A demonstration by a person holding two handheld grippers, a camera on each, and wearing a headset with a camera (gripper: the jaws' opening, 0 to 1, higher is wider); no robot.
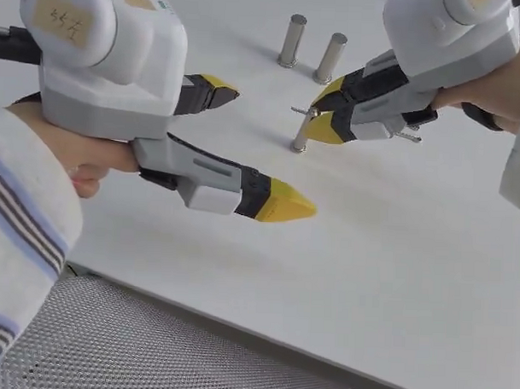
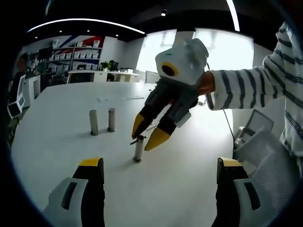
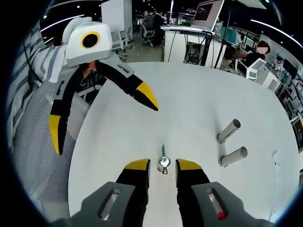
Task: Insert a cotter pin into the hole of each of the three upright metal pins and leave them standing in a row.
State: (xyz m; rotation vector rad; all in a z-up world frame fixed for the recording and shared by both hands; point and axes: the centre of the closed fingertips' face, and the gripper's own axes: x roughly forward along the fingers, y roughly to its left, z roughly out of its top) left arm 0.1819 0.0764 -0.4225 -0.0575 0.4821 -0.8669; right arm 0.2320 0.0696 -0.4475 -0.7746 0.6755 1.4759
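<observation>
Insertion of the first cotter pin appears to be the step in hand, and it takes place at the jaws of the right gripper [image 3: 163,164]. These jaws are set narrow. The cotter pin [image 3: 163,153] lies between them, at the top of the nearest metal pin [image 1: 299,143]. In the right gripper view a sliver of white shows on each side of the cotter pin, so a firm grip cannot be confirmed. In the head view one end of the cotter pin projects sideways past the top of the nearest metal pin. Whether it has passed fully through the hole is too small to tell.

The nearest metal pin stands upright on the surface [image 1: 394,267], directly under the right gripper's tips.

The left gripper [image 2: 160,163] hangs above the surface, near the person's side of the nearest metal pin. Its jaws are spread wide and hold nothing.

Farther out, the two far metal pins [image 1: 292,40] stand upright and just beside each other. No cotter pin is visible at their tops.

Assessment: at best one of three insertions is complete or nearly so, and two remain. The nearest metal pin stands out of line with the far pair, so forming the row is likely also outstanding.
</observation>
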